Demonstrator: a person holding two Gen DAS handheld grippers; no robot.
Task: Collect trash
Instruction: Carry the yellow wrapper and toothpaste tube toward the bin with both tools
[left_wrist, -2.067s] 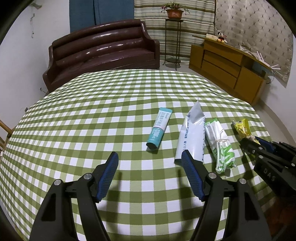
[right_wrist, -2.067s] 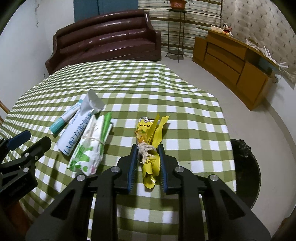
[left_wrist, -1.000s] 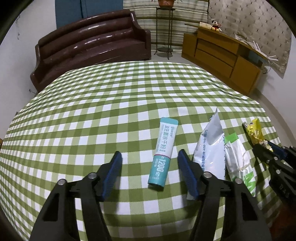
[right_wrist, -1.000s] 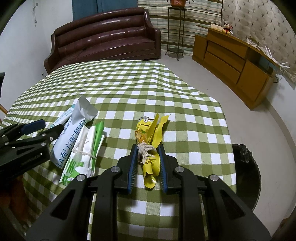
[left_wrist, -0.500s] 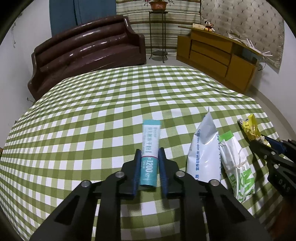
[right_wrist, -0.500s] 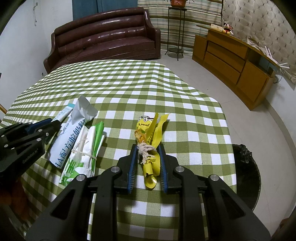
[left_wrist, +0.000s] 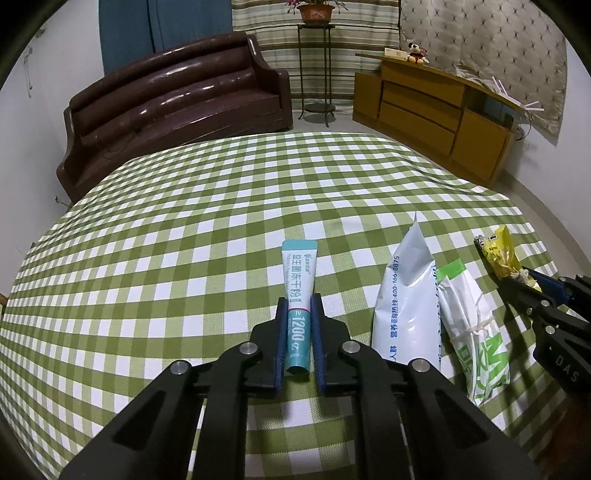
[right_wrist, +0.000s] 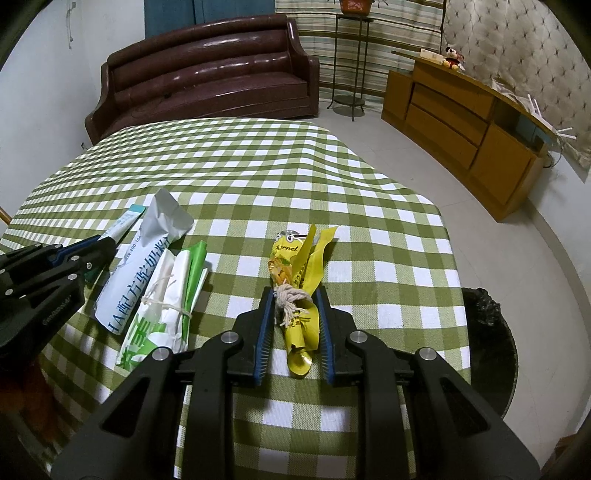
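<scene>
Two hand-held grippers, left (left_wrist: 299, 317) clamping tube (left_wrist: 298, 291), right (right_wrist: 295, 310) clamping wrapper (right_wrist: 301, 306)

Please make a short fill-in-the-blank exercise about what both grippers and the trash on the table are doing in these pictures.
1. The left gripper is shut on the teal ____.
2. The right gripper is shut on the ____ wrapper.
3. The white pouch lies on the checked ____.
4. The black bin stands on the ____.

Missing words: tube; yellow; tablecloth; floor
</scene>
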